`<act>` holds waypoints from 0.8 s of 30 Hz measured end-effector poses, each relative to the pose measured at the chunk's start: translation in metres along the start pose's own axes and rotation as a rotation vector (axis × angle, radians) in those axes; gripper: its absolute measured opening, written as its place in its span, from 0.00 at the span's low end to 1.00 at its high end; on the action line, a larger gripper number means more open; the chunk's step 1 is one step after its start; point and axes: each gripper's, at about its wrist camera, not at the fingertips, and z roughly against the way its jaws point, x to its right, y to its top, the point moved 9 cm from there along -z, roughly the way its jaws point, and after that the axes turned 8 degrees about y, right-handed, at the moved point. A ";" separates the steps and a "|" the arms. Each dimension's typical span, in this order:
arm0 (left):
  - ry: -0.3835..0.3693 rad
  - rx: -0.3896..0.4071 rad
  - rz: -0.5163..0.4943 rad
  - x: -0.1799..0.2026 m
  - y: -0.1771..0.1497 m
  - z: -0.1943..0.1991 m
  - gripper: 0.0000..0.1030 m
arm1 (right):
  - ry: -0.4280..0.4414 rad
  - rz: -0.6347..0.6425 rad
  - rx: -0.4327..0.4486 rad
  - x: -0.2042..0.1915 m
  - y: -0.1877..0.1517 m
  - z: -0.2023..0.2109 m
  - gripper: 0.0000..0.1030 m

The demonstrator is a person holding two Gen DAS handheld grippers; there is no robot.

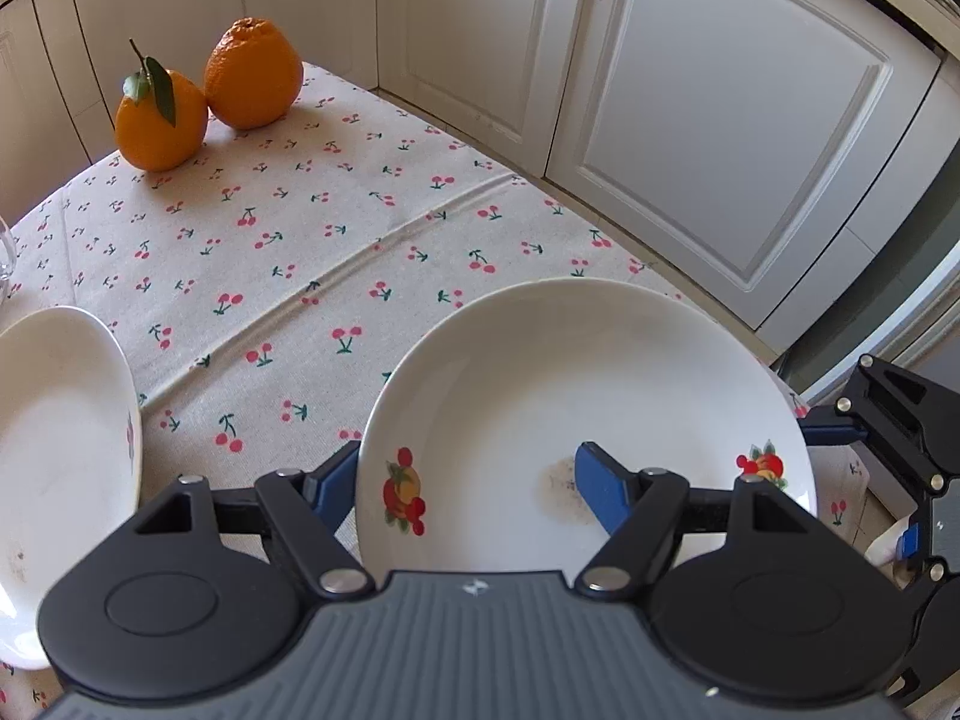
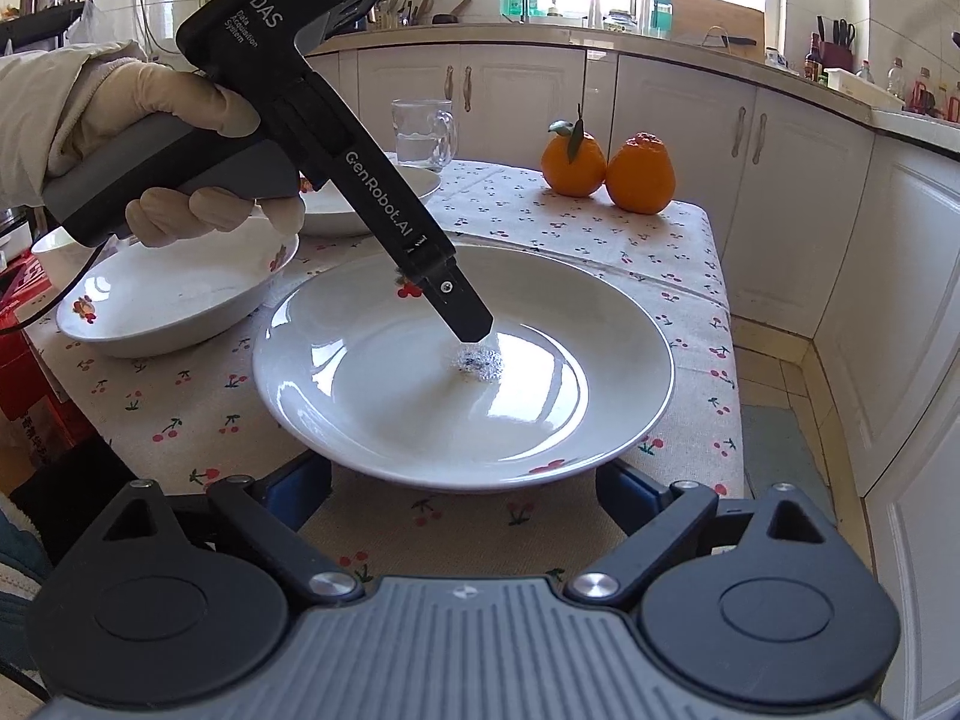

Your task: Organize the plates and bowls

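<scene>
The left gripper (image 1: 462, 480) is seen spread wide, one finger outside the white plate (image 1: 600, 396) rim, the other over its well; grip unconfirmed. The right gripper (image 2: 462, 489) is held open, empty, plate just ahead. A second dish (image 1: 54, 450) lies left.

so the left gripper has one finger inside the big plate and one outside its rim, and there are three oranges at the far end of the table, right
Nearly. The left gripper does straddle the big plate rim, but there are only two oranges, side by side; both wrist views show this.
</scene>
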 end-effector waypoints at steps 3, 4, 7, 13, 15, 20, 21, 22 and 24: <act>0.007 0.009 -0.002 -0.002 0.008 -0.004 0.72 | -0.003 -0.002 -0.001 0.008 0.005 -0.004 0.94; 0.009 0.012 -0.002 -0.003 0.010 -0.006 0.72 | -0.004 -0.004 -0.001 0.011 0.006 -0.005 0.94; 0.014 0.021 -0.002 -0.006 0.018 -0.010 0.72 | -0.005 -0.014 0.003 0.019 0.010 -0.009 0.94; 0.015 0.034 0.003 -0.010 0.032 -0.018 0.72 | -0.021 -0.014 -0.002 0.035 0.017 -0.017 0.94; 0.020 0.043 -0.001 -0.011 0.037 -0.020 0.72 | -0.030 -0.011 -0.004 0.040 0.019 -0.021 0.94; 0.036 0.057 -0.012 -0.015 0.045 -0.028 0.72 | -0.044 -0.011 -0.008 0.049 0.024 -0.028 0.94; 0.038 0.059 -0.008 -0.015 0.046 -0.029 0.72 | -0.049 -0.008 -0.008 0.051 0.024 -0.029 0.94; 0.040 0.061 -0.008 -0.016 0.047 -0.031 0.72 | -0.052 -0.009 -0.008 0.053 0.025 -0.031 0.94; 0.042 0.063 -0.005 -0.017 0.048 -0.033 0.72 | -0.056 -0.009 -0.007 0.055 0.026 -0.032 0.94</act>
